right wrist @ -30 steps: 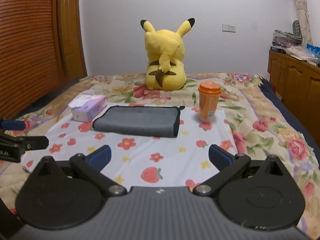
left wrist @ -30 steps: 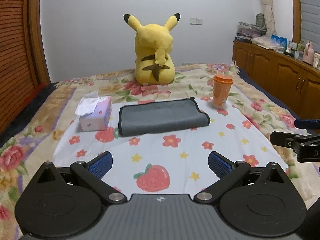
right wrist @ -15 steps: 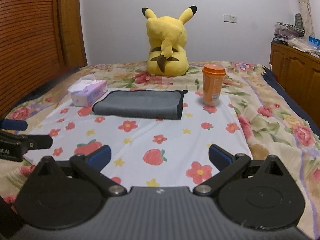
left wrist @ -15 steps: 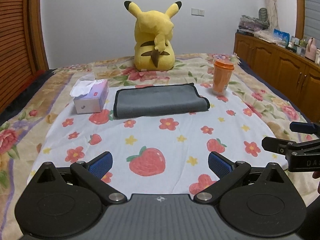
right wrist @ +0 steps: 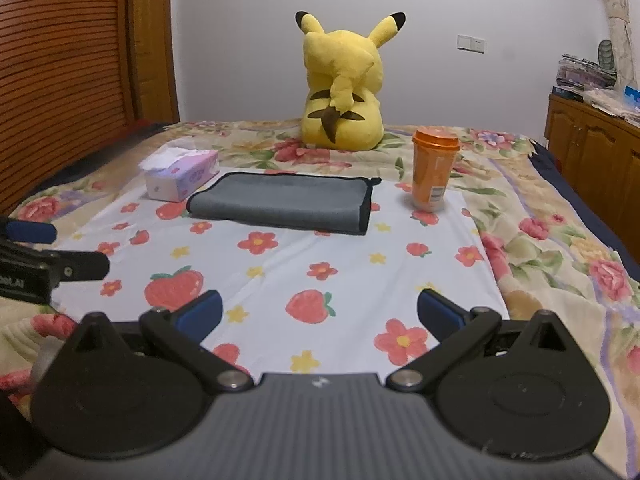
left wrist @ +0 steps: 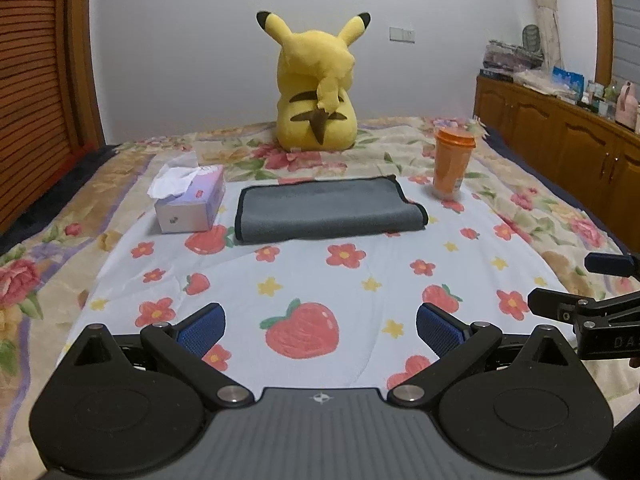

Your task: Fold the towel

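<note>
A grey towel with black trim point(left wrist: 326, 210) lies folded flat on the white flowered cloth point(left wrist: 320, 280) on the bed; it also shows in the right wrist view point(right wrist: 280, 202). My left gripper point(left wrist: 320, 330) is open and empty, well short of the towel above the near part of the cloth. My right gripper point(right wrist: 318, 316) is open and empty, also well short of it. Each gripper shows at the edge of the other's view, the right one point(left wrist: 592, 308) and the left one point(right wrist: 44, 256).
A tissue box point(left wrist: 190, 204) stands just left of the towel. An orange lidded cup point(left wrist: 452, 164) stands to its right. A yellow Pikachu plush point(left wrist: 318, 92) sits behind. Wooden cabinets point(left wrist: 560, 140) line the right wall; a slatted wooden panel point(right wrist: 60, 72) is on the left.
Both grippers have drawn back from the towel and lowered over the last second, staying open. The towel, box and cup have not moved.
</note>
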A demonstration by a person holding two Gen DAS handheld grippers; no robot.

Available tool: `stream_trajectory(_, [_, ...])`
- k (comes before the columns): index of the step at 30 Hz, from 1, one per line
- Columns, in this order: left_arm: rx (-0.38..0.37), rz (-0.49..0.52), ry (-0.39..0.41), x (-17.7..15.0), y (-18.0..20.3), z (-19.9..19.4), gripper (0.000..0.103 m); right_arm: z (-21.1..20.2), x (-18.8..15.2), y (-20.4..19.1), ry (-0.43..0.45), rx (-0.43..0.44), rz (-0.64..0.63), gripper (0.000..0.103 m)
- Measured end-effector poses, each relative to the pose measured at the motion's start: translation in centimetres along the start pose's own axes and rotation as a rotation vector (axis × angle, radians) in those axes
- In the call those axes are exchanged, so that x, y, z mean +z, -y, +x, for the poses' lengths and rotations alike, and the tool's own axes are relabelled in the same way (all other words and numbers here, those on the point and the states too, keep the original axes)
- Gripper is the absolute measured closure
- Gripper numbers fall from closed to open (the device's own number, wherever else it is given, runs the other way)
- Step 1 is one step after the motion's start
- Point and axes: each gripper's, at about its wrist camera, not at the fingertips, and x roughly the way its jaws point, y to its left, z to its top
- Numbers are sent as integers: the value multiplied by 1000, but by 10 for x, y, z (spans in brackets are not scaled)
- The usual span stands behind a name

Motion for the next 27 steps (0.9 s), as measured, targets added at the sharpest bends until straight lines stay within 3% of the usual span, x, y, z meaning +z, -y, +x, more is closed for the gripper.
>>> stream_trajectory(27, [29, 47, 173, 2, 6, -23, 0, -15, 2, 10, 123, -40, 41, 0])
